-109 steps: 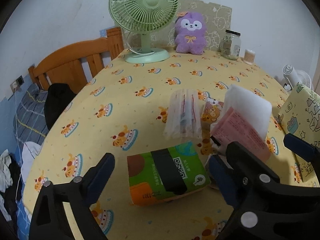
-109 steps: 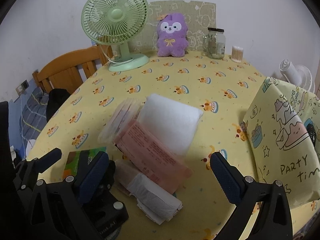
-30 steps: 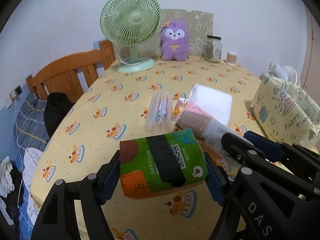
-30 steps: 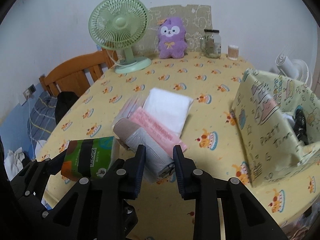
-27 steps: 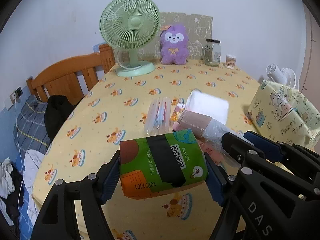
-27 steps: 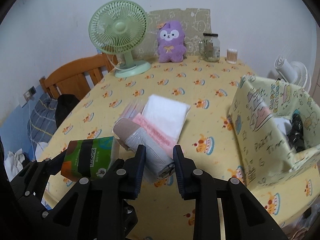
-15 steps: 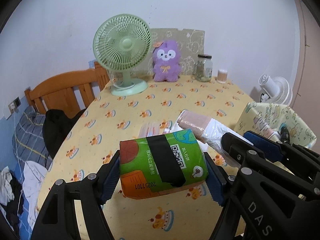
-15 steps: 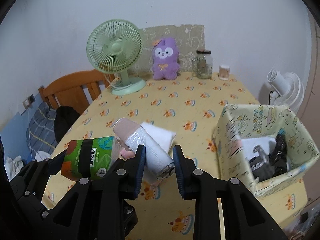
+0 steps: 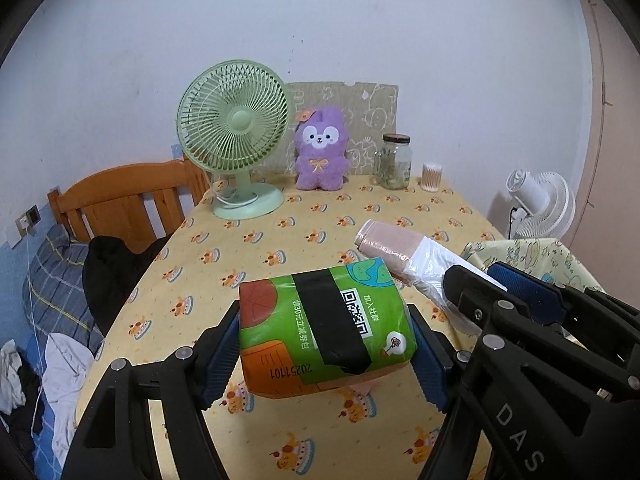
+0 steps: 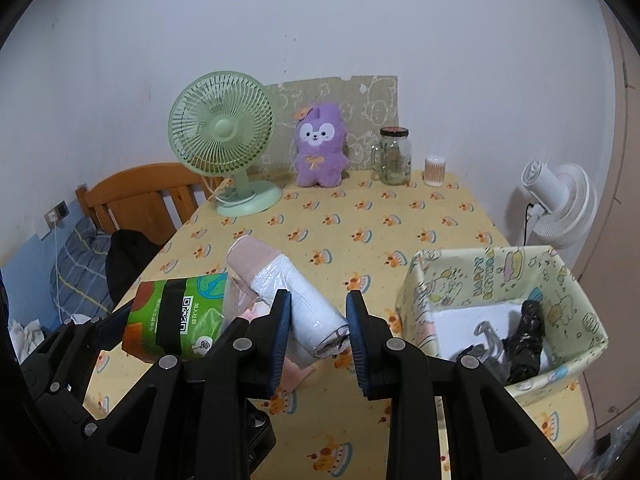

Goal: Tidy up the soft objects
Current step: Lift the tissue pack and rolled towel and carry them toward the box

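Left wrist view: the left gripper (image 9: 326, 344) is clamped on a green tissue pack (image 9: 325, 326), its blue pads pressing the pack's two short ends, and the pack hangs clear above the table (image 9: 320, 216) with its yellow cake-print cloth. Just to the right, the right gripper (image 9: 476, 284) holds a roll of plastic bags (image 9: 404, 254), pink at the far end and white toward the near end. At the far edge of the table stand a green desk fan (image 9: 234, 148), a purple plush toy (image 9: 320, 150), a glass jar (image 9: 396, 156) and a tub of cotton swabs (image 9: 432, 172). A wooden headboard (image 9: 124, 196) lies off the left side, a white fan (image 9: 538, 210) off the right.

Right wrist view: the right gripper (image 10: 316, 334) is closed on the roll of plastic bags (image 10: 286, 294), gripping its white near end; the pink end juts away to the far left. The roll is off the table. To the left the left gripper (image 10: 172, 330) carries the green tissue pack (image 10: 176, 318). On the right of the table sits an open patterned storage box (image 10: 488, 276) holding white, grey and black soft items. A pink packet (image 10: 294, 376) lies on the cloth under the right gripper.
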Tool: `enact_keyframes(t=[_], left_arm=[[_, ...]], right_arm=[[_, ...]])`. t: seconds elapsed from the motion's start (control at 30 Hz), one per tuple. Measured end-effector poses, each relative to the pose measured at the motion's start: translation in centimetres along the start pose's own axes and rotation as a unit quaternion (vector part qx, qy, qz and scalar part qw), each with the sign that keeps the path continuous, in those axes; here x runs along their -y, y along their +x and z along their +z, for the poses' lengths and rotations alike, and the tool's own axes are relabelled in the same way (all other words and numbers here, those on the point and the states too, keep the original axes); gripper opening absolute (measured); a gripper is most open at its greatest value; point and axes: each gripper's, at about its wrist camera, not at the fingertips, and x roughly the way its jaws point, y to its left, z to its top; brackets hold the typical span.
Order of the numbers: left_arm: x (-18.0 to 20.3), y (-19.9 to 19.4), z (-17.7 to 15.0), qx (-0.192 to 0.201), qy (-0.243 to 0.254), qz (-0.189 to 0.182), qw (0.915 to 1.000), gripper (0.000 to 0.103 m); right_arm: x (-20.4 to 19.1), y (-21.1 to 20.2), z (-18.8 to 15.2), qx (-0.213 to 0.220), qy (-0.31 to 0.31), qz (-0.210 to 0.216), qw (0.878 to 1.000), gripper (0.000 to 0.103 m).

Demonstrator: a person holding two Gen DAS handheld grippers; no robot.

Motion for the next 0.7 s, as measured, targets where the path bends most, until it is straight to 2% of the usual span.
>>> enact_keyframes(t=[0.27, 0.7], left_arm=[[2.8, -0.3, 1.2, 0.015, 0.003, -0.012, 0.9998, 0.077], [7.6, 1.2, 2.7, 0.018, 0.027, -0.028, 0.9991, 0.078]], right_arm=[[2.6, -1.1, 1.1, 0.016, 0.000, -0.009, 1.000, 0.031], [7.3, -1.6, 1.9, 0.027, 0.014, -0.027, 0.999, 0.031]])
